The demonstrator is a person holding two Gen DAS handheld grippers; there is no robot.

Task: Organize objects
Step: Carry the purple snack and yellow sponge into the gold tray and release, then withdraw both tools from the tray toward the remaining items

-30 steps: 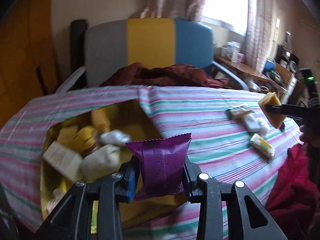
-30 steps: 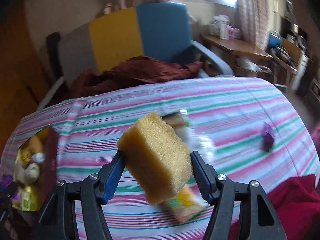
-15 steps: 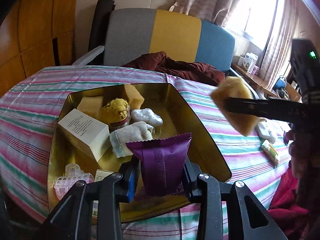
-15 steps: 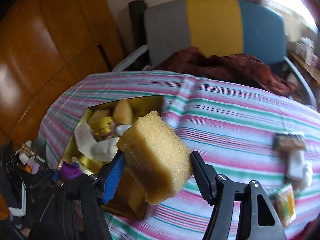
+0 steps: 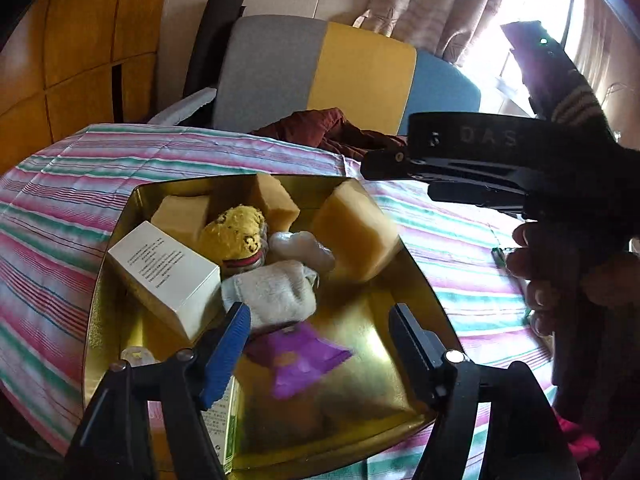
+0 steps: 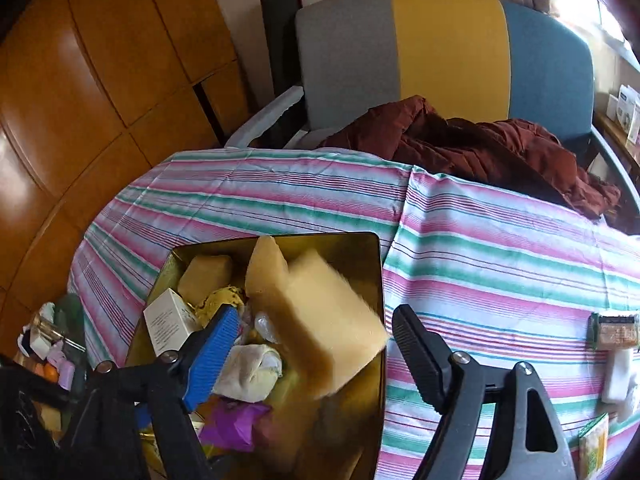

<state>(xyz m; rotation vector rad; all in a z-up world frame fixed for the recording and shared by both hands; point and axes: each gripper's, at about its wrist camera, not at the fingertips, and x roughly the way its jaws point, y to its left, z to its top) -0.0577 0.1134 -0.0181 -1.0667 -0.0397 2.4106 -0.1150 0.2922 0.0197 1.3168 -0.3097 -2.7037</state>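
Note:
A gold tin (image 5: pixel 420 284) (image 6: pixel 372 248) sits on the striped tablecloth and holds several items. My left gripper (image 5: pixel 320 328) is open above the tin's near end. The purple packet (image 5: pixel 298 356) (image 6: pixel 236 424) is blurred, free of the jaws, low inside the tin. My right gripper (image 6: pixel 316 340) is open over the tin. The yellow sponge (image 6: pixel 332 324) (image 5: pixel 354 232) is blurred between its open jaws, dropping into the tin. The right gripper's body (image 5: pixel 480 160) shows at right in the left wrist view.
In the tin lie a white box (image 5: pixel 168 272), a yellow knit toy (image 5: pixel 236 236), a rolled white cloth (image 5: pixel 272 292) and other sponges (image 5: pixel 276 200). Small packets (image 6: pixel 612 332) lie on the cloth at right. A chair (image 6: pixel 440 48) with maroon fabric stands behind the table.
Both grippers opened. The purple packet left the left gripper and dropped into the tin. The sponge left the right gripper, which moved over the tin.

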